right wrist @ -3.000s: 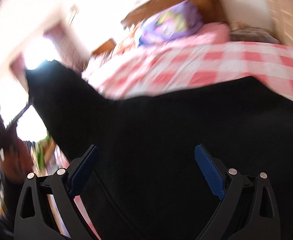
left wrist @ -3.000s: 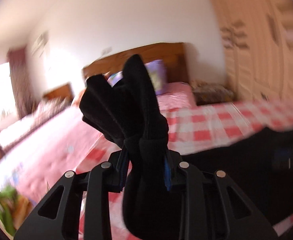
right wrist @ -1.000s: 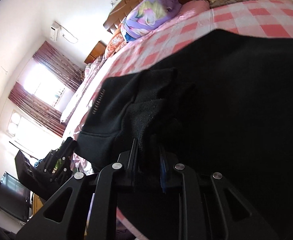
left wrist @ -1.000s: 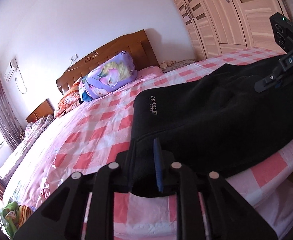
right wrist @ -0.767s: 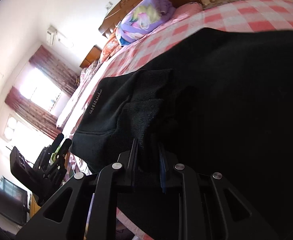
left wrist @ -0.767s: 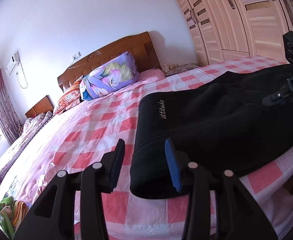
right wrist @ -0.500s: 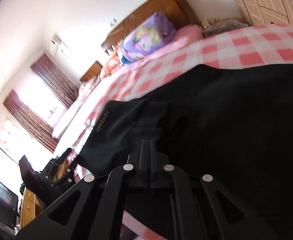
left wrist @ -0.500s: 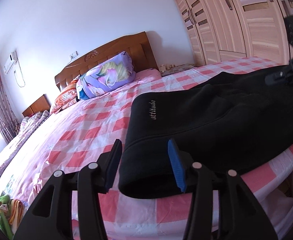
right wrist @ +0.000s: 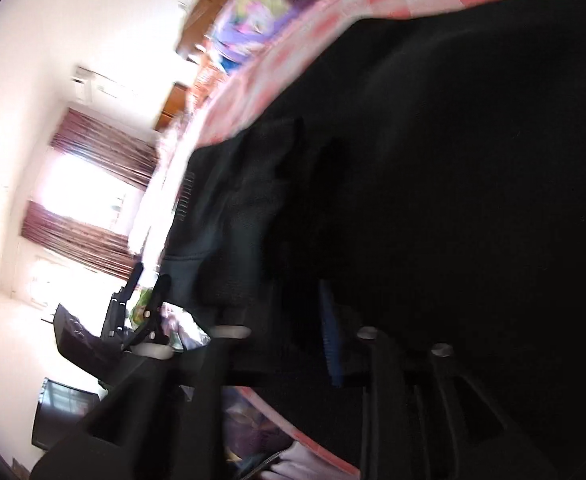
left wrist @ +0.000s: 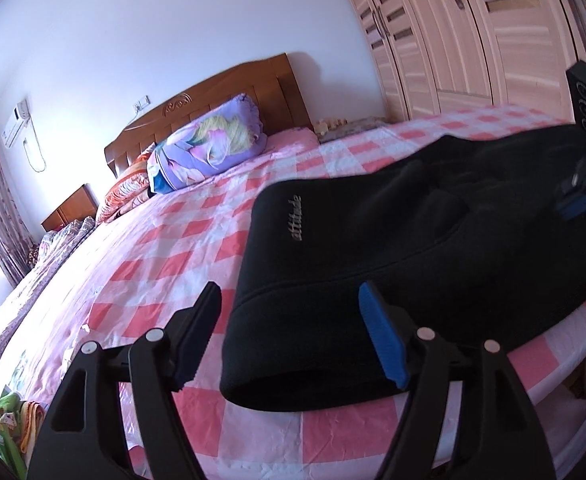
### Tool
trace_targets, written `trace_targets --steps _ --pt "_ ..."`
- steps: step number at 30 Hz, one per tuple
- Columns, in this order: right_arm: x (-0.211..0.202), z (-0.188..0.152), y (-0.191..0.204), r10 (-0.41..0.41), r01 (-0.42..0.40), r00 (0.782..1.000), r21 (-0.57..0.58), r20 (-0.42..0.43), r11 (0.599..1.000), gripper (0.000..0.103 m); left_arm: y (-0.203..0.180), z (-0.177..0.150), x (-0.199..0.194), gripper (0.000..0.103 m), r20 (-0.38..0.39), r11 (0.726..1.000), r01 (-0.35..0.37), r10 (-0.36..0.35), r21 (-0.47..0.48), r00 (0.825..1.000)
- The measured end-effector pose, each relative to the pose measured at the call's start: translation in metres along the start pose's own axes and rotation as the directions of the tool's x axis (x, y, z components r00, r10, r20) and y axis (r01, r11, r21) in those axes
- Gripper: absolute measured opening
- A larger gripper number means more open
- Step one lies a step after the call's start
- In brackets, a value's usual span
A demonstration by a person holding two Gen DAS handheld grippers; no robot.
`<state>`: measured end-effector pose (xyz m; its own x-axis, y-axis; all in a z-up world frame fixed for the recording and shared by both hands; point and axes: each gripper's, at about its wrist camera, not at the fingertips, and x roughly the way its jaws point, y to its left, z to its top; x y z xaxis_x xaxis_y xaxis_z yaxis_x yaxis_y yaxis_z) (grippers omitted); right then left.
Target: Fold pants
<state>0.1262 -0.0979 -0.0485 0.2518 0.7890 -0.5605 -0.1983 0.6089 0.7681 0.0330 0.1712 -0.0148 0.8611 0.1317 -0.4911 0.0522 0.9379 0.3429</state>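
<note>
A bedroom: a bed under a pink-and-white checked sheet (left wrist: 165, 256) fills the scene. Folded black fleece pants (left wrist: 433, 240) lie at its near right edge. The left gripper (left wrist: 289, 332) has just been opening, its fingers straddling the pants' near corner without pressing. The right gripper (right wrist: 289, 320), blurred, has also just opened over the black cloth.

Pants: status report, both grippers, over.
Left gripper open, jaws just opened, straddling the fold. Right gripper just opened, off the cloth. Pants folded on bed. Nothing in the way.
</note>
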Motion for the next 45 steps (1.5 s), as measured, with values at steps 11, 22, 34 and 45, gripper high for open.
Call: trace_targets --steps 11,22,34,45 --pt "0.001 0.008 0.019 0.166 -0.167 0.986 -0.014 -0.022 0.986 0.099 0.006 -0.005 -0.002 0.075 0.010 1.000 -0.006 0.006 -0.025 1.000" --pt "0.033 0.024 0.029 0.110 -0.111 0.993 -0.035 -0.041 0.993 0.012 0.007 -0.003 -0.002 0.076 0.009 1.000 -0.028 0.028 -0.003 1.000" --pt "-0.014 0.006 0.020 0.016 -0.007 0.997 -0.121 0.074 0.993 0.012 0.000 0.003 -0.007 0.076 0.018 1.000 -0.025 0.025 0.019 1.000" --pt "-0.083 0.015 0.042 -0.137 0.204 0.939 -0.190 0.315 0.960 0.083 0.015 0.044 -0.033 0.082 0.105 0.991 0.090 -0.079 -0.099 0.991"
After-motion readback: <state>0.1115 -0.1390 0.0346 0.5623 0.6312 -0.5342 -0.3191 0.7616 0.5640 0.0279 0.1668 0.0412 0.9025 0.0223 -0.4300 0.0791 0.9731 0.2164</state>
